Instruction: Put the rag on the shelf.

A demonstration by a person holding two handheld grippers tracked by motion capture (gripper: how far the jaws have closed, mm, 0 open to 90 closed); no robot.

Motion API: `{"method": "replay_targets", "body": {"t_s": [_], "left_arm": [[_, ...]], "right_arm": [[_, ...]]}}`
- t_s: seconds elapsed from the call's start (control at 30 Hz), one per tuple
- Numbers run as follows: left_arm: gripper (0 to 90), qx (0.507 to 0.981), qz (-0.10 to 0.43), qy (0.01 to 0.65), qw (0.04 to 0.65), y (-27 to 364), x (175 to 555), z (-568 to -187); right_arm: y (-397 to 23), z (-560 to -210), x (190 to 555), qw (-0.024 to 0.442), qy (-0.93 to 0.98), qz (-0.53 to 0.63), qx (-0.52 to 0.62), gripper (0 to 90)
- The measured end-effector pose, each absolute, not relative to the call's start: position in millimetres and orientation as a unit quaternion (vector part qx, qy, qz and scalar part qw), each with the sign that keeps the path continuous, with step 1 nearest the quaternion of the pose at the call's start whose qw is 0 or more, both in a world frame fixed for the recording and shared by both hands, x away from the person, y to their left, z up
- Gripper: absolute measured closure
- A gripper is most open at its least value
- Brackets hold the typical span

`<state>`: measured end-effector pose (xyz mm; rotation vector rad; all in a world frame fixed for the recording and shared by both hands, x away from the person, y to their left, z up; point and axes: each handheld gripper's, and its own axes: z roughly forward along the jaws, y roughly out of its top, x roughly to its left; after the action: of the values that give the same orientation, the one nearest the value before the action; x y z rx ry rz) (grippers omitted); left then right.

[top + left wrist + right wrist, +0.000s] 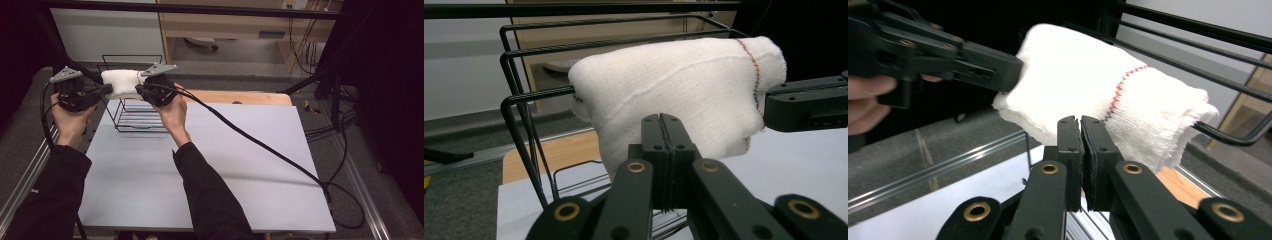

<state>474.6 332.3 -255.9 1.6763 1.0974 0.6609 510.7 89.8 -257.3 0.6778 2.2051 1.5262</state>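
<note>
High view: person at table w/ 2 handheld grippers raised at the far-left corner. Left gripper (102,90) and right gripper (141,90) face each other across a white cloth (121,82), 1 at each end. The cloth, a folded woven piece w/ a red stitched line near one edge, is draped over the top bars of a black wire rack (131,114) that stands on the grey tabletop (225,160); a strip of bare wood (240,97) shows along the table's far edge.

Left gripper view: left gripper (662,122) has its jaws pressed together, tips against the lower edge of the cloth (674,95); whether fabric is pinched betw. them cannot be told. The other gripper reaches in from the right, touching the cloth's stitched end. Rack (524,115) bars pass under and behind the cloth.

Right gripper view: right gripper (1080,125) jaws closed, w/ only a thin seam betw. the pads, tips at the cloth (1088,85) near the red stitching; a pinch of fabric cannot be confirmed. The left gripper meets the cloth's far end at upper left.
</note>
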Motion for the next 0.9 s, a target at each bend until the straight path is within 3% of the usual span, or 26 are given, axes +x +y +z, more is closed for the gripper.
{"method": "replay_targets", "body": {"t_s": [0.37,0.6,0.73,0.9], "left_arm": [[89.1,0.688,0.278,0.460,0.487,330.0,483.8,-263.7],[86.1,0.686,0.285,0.452,0.493,333.6,471.8,-261.2],[80.8,0.687,0.285,0.449,0.495,335.2,462.4,-260.9],[66.2,0.687,0.278,0.440,0.507,337.2,448.3,-265.2]], "right_arm": [[92.8,-266.0,521.4,0.196,0.782,0.537,0.247,82.6],[87.1,-253.3,509.9,0.197,0.776,0.551,0.234,76.6],[79.8,-243.2,502.7,0.189,0.775,0.557,0.231,68.6],[67.9,-240.9,493.8,0.168,0.779,0.557,0.234,53.9]]}}
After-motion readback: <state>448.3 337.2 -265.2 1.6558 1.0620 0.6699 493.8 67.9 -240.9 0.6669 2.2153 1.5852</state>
